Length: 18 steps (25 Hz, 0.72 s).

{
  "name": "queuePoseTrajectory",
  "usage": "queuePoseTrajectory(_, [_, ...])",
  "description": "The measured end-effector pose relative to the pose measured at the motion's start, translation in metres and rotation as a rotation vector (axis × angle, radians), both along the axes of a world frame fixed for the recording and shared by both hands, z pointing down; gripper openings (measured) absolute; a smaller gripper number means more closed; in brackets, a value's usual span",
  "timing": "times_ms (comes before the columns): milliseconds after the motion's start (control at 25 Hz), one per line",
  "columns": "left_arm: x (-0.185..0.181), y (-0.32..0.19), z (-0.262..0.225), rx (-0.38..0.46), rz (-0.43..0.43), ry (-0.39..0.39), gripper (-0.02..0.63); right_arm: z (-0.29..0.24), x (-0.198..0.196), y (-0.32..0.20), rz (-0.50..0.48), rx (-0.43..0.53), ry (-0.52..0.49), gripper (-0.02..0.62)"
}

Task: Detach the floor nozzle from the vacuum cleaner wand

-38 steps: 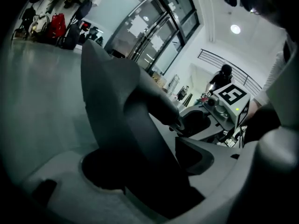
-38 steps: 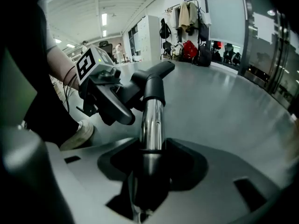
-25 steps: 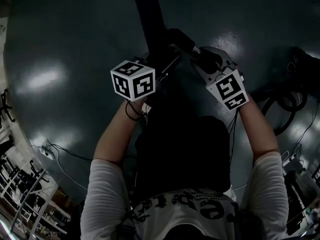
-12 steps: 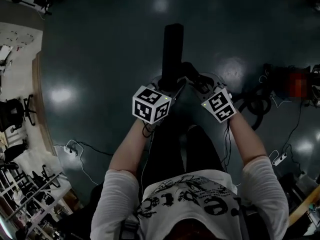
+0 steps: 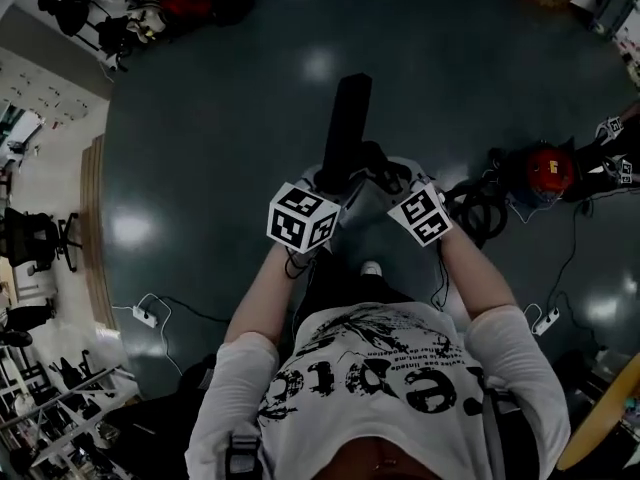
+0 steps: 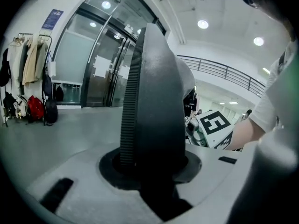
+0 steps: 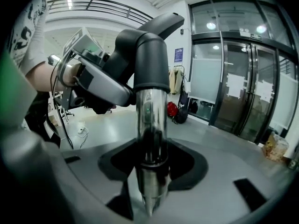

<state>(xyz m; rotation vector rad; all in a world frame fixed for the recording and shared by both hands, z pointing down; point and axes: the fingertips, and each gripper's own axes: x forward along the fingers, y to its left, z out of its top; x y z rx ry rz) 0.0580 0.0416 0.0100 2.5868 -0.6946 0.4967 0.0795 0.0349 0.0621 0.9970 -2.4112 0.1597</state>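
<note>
The dark, glossy floor point(image 5: 200, 118) fills the head view beneath you, with ceiling lights mirrored in it. Behind your tools, both gripper views show a tall glass door front point(image 7: 233, 83), with coats point(image 6: 30, 69) hanging beside it. On the floor to your right lies a red canister point(image 5: 548, 168), and a coil of black hose point(image 5: 485, 213) sits just beside it.

Straight ahead of your hands is the floor nozzle point(image 5: 346, 118), a long dark body held up in the air and running away from you. Your left gripper point(image 5: 322, 183) is clamped on it. In the left gripper view the jaws press on the nozzle's black body, and its ribbed edge point(image 6: 131, 87) rises upright from between them.

The nozzle's bent neck point(image 7: 147, 45) comes down to a dark collar that sits over the end of the wand point(image 7: 150, 115), a shiny metal tube. As far as that view shows, the two are joined. Your right gripper point(image 5: 392, 180) is closed on this tube, which stands upright between its jaws in the right gripper view.

The two grippers sit just beside each other in front of your chest, their marker cubes turned up toward you. A small white power strip point(image 5: 147, 315) lies on the floor at your left
</note>
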Motion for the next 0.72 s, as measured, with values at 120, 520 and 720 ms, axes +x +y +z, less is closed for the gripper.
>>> queuePoseTrajectory(120, [0.014, 0.03, -0.011, 0.052, -0.007, -0.014, 0.113, -0.009, 0.014, 0.03, 0.007, 0.012, 0.008, 0.183])
queuePoseTrajectory(520, [0.044, 0.077, -0.03, 0.177, -0.041, -0.067, 0.112, -0.021, 0.043, 0.075, 0.03, 0.017, 0.013, 0.183])
queuePoseTrajectory(720, [0.039, 0.074, -0.035, 0.188, -0.107, -0.102, 0.114, -0.026, 0.038, 0.069, 0.026, 0.033, -0.001, 0.183])
